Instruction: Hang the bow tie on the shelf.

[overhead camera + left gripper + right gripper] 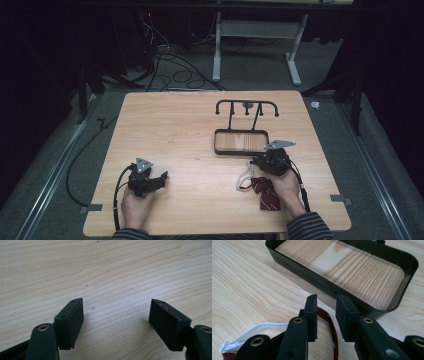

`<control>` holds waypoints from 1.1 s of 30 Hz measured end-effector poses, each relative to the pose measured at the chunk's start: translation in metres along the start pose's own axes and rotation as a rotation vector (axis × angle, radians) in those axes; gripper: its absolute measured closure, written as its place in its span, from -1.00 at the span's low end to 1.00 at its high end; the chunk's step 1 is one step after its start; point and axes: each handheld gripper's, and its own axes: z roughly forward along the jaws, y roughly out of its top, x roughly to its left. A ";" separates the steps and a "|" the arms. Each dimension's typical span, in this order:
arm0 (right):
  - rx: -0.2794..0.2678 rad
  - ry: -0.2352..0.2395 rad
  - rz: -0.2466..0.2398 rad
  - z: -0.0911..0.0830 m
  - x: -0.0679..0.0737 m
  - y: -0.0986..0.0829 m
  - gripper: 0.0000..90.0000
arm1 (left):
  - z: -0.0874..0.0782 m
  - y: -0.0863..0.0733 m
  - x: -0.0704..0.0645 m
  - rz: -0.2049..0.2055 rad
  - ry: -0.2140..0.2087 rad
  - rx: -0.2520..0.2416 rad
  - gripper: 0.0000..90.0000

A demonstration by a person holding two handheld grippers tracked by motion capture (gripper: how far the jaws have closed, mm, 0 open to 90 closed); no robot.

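The dark red striped tie (265,196) lies on the worktop (190,135) just on the person's side of the black stand's tray (241,142), directly under the right claw (326,315), whose jaws sit slightly apart astride its band. White elastic (254,331) trails beside. The left claw (116,322), well apart, gapes wide and empty.

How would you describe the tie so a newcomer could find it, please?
On the wooden table, look at the near right, in front of the black tray. The tie lies by the right gripper: dark red, striped, with a white strap.
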 end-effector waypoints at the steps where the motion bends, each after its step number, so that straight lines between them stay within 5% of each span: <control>1: 0.005 -0.001 -0.005 0.001 0.000 0.000 0.63 | 0.000 0.000 0.000 0.000 0.000 0.000 -0.37; 21: 0.059 -0.004 -0.007 0.019 -0.003 -0.002 0.74 | 0.000 0.000 0.000 0.002 0.002 -0.001 -0.37; 33: 0.073 0.005 -0.021 0.020 0.000 -0.003 1.00 | 0.000 0.000 0.000 -0.003 -0.005 0.001 -0.37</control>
